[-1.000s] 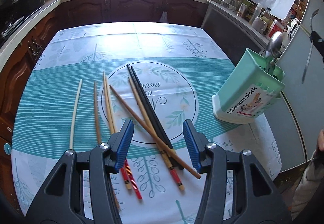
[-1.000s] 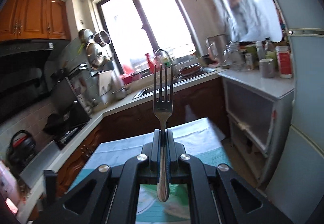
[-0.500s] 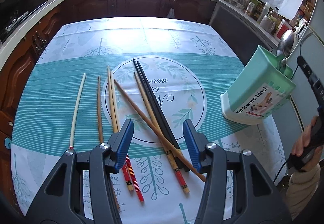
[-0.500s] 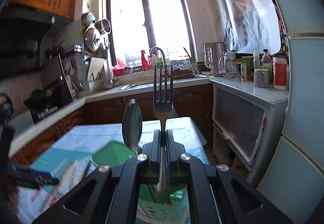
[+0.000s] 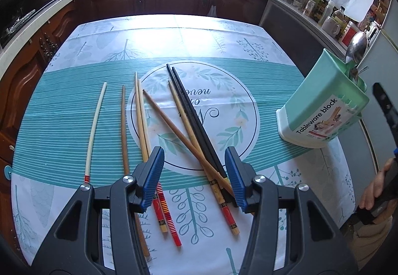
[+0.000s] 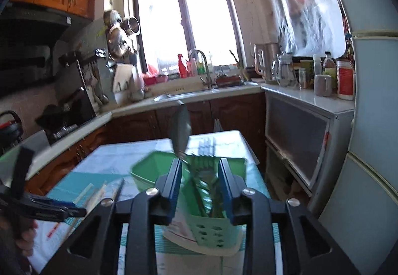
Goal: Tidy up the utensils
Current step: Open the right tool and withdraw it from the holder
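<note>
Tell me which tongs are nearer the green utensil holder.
Right. The right tongs hang open just above the utensil holder; the left tongs hover over the chopsticks, off to its side.

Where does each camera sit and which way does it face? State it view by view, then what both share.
Left wrist: on the left gripper, above the table's near edge, looking down at the chopsticks; its open jaws show.
Right wrist: on the right gripper, over the green utensil holder, facing the window; its open jaws show.
Shared: the holder, its spoon, the chopsticks, each other's gripper.
</note>
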Demonstrator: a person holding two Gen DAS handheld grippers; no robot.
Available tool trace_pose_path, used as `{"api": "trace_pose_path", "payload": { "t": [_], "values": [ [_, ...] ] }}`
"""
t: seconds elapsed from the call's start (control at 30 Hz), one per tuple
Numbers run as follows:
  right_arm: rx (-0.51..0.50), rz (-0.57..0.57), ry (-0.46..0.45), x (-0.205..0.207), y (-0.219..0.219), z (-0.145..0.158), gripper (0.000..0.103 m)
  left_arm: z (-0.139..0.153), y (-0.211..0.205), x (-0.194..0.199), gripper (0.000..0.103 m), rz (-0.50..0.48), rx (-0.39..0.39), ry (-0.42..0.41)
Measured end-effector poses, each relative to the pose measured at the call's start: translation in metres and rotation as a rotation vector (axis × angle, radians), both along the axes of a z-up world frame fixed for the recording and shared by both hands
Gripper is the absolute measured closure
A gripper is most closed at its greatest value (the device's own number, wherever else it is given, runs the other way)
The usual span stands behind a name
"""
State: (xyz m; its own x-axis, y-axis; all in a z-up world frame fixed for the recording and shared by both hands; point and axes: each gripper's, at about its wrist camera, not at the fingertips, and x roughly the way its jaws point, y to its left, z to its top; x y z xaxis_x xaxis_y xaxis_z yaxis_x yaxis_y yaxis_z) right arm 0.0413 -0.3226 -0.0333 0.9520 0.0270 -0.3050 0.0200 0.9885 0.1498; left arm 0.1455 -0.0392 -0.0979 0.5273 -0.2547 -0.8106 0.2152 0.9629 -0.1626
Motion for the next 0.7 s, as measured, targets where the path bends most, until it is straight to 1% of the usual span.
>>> {"api": "trace_pose_path", "payload": {
  "t": [0.13, 0.2, 0.33, 0.5, 0.7],
  "values": [
    [0.022, 0.04, -0.025, -0.011, 0.014, 0.01, 0.073, -0.001, 0.002, -0.002, 0.055, -0.001, 0.001, 0.0],
    [0.027, 0.072, -0.016, -0.013, 0.023, 0.011, 0.073, -0.001, 0.004, -0.003, 0.055, -0.002, 0.0, -0.001],
    [0.016, 0.124, 0.026, -0.014, 0.045, 0.004, 0.073, -0.002, 0.009, -0.008, 0.055, -0.001, 0.0, -0.003],
    [-0.001, 0.186, 0.093, -0.01, 0.072, -0.013, 0.072, -0.003, 0.014, -0.017, 0.055, -0.004, 0.004, -0.004],
    [0.026, 0.229, 0.156, -0.006, 0.089, -0.024, 0.072, 0.003, 0.025, -0.027, 0.055, -0.003, 0.016, -0.012]
  ]
}}
